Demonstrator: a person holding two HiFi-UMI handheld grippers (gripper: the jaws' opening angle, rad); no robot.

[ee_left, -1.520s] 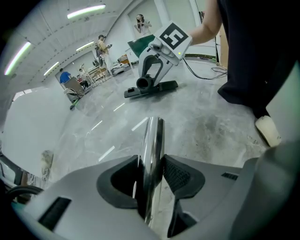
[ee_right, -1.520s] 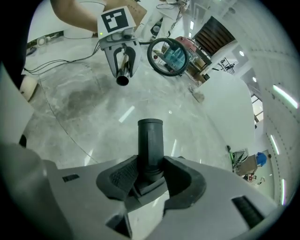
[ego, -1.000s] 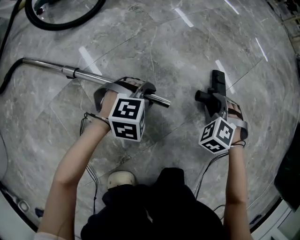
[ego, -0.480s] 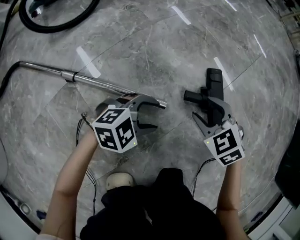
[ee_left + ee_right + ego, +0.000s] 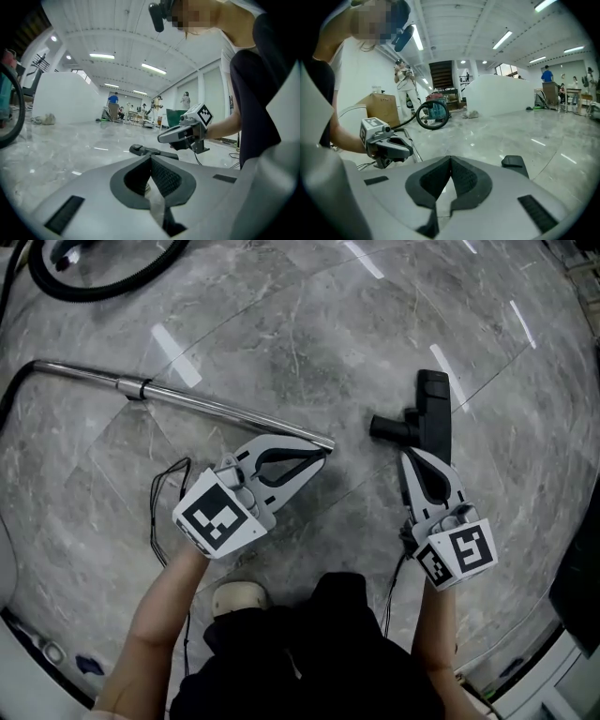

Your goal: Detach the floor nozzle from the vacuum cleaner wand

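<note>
Shiny chrome vacuum wand (image 5: 206, 406) lay across upper left of head view, open end near centre. Black plastic floor nozzle (image 5: 433, 413) lay apart from it at centre right, already detached. Left gripper (image 5: 322, 452), round wand a second earlier and then spread wide, was off tube, jaws closed on nothing, tips just beside wand end. Right gripper (image 5: 406, 459), earlier at nozzle, likewise pulled back, jaws together, empty, tips near nozzle neck. Both grippers had rolled. Black hose (image 5: 103, 289) curved at upper left on grey marble floor (image 5: 309, 334).

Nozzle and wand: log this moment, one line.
wand: on floor | nozzle: detached, on floor | left tongs: shut, empty | right tongs: shut, empty
</note>
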